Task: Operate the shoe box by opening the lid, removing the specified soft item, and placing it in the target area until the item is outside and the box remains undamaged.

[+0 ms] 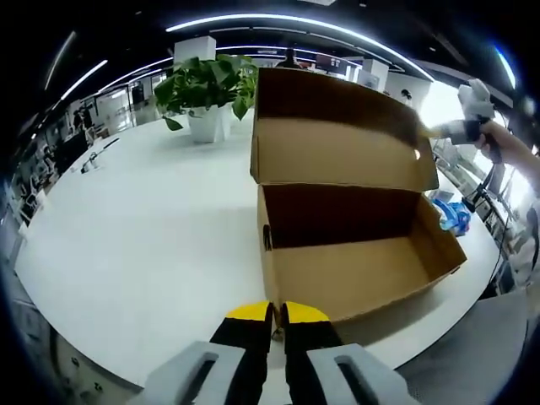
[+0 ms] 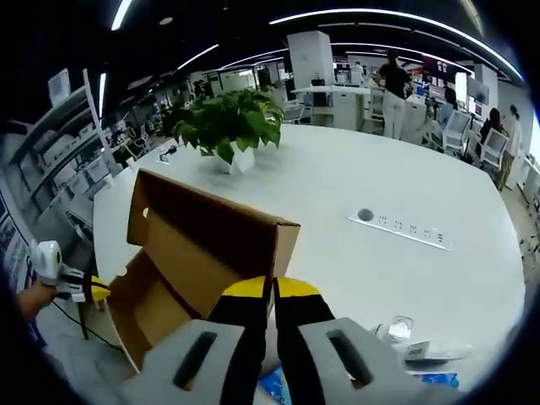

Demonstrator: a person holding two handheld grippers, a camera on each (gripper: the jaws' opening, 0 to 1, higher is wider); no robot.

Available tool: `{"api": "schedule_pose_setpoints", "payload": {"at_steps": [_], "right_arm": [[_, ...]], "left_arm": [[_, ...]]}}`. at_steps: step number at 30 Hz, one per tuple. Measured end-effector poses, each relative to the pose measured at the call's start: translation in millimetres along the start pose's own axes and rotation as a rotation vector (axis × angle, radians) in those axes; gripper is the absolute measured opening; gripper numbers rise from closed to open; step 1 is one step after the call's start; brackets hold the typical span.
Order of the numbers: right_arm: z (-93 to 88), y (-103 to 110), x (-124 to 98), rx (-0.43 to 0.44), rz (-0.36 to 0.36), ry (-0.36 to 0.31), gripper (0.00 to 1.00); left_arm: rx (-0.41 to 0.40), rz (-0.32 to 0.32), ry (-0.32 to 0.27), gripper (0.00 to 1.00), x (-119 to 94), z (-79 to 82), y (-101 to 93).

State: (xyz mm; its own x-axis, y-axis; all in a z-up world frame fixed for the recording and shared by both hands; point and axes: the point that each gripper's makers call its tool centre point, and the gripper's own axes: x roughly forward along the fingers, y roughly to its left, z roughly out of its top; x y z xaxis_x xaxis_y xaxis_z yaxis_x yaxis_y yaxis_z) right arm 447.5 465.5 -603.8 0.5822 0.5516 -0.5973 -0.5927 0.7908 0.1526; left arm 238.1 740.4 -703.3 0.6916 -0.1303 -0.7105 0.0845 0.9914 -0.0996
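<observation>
The brown cardboard shoe box (image 1: pixel 359 266) stands open on the white table (image 1: pixel 152 245), its lid (image 1: pixel 337 135) raised upright. What shows of its inside is bare cardboard. My left gripper (image 1: pixel 276 314) is shut with nothing in it, just short of the box's near wall. My right gripper (image 2: pixel 272 291) is shut at the lid's corner flap (image 2: pixel 283 245), which ends right between its tips. From the left gripper view, the right gripper (image 1: pixel 456 128) meets the lid's right edge. A crumpled blue item (image 1: pixel 453 215) lies on the table beyond the box.
A potted plant (image 1: pixel 207 93) stands on the table's far side. A socket strip (image 2: pixel 405 229) is set into the tabletop. Small white objects (image 2: pixel 396 329) lie near the blue item (image 2: pixel 274 384). Chairs and people stand beyond the table.
</observation>
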Motion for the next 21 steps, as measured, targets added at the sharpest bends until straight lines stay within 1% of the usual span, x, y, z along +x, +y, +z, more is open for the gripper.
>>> {"api": "schedule_pose_setpoints", "payload": {"at_steps": [10, 17, 21], "right_arm": [[-5.6, 14, -19, -0.013, 0.014, -0.036, 0.01], [-12.7, 24, -32, -0.040, 0.015, -0.069, 0.01], [-17.7, 30, -39, -0.064, 0.011, -0.091, 0.01]], "left_arm": [[0.002, -0.004, 0.000, 0.04, 0, -0.6, -0.7], [0.006, -0.008, 0.002, 0.04, -1, -0.9, -1.3], [-0.010, -0.016, -0.003, 0.05, -1, -0.8, -0.8]]}}
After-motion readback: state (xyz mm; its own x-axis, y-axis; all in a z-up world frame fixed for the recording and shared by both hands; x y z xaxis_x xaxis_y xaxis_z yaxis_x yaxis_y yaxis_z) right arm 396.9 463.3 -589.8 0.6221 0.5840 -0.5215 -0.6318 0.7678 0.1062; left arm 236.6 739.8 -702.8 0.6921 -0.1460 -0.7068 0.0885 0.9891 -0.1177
